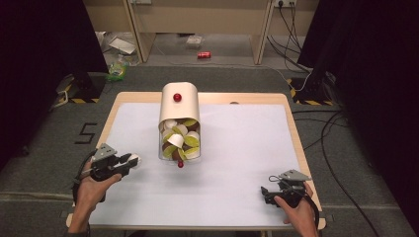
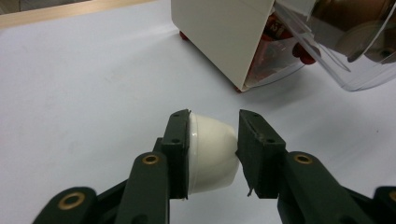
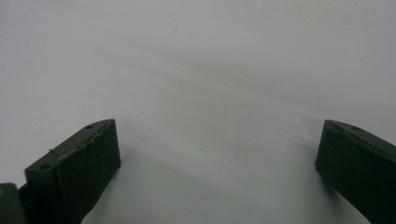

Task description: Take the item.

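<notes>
A cream dispenser box (image 1: pixel 179 106) with a clear front bin (image 1: pixel 180 143) stands at the table's middle, filled with several white, green and brown capsules. My left gripper (image 1: pixel 127 162) is low at the front left, shut on a white capsule (image 2: pixel 211 151) that lies sideways between its pads. The dispenser's cream side (image 2: pixel 219 37) and clear bin (image 2: pixel 355 42) rise just beyond it. My right gripper (image 1: pixel 266 193) rests near the front right edge, its jaws wide open over the bare white mat (image 3: pixel 201 70) with nothing between them.
A white mat (image 1: pixel 237 143) covers the wooden table (image 1: pixel 257 98). Red knobs sit on the dispenser's top (image 1: pixel 177 97) and at its base (image 1: pixel 181 165). Cables and a red can (image 1: pixel 203 55) lie on the floor beyond the table.
</notes>
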Motion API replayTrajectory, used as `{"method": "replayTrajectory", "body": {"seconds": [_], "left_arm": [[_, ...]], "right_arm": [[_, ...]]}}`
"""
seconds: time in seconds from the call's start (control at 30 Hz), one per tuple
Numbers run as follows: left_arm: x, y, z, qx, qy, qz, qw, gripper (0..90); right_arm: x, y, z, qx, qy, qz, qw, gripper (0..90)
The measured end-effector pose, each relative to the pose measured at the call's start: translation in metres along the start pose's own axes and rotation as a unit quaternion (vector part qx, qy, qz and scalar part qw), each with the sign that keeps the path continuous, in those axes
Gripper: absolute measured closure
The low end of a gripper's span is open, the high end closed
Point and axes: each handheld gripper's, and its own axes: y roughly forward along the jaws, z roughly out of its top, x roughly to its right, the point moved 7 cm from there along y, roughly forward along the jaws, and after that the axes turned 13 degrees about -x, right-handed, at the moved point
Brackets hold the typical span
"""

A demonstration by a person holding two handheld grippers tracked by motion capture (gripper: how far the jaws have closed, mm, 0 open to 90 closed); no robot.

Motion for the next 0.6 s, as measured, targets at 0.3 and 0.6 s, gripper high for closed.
{"method": "replayTrajectory", "body": {"seconds": [0.3, 0.6], "left_arm": [[0.0, 0.009, -0.006, -0.012, 0.0, 0.004, 0.9999, 64.6], [-0.003, 0.015, -0.011, -0.021, -0.004, 0.006, 0.9998, 64.6]], "right_arm": [[0.0, 0.0, 0.0, 0.0, 0.0, 0.0, 1.0, 0.4], [0.0, 0.0, 0.0, 0.0, 0.0, 0.0, 1.0, 0.4]]}}
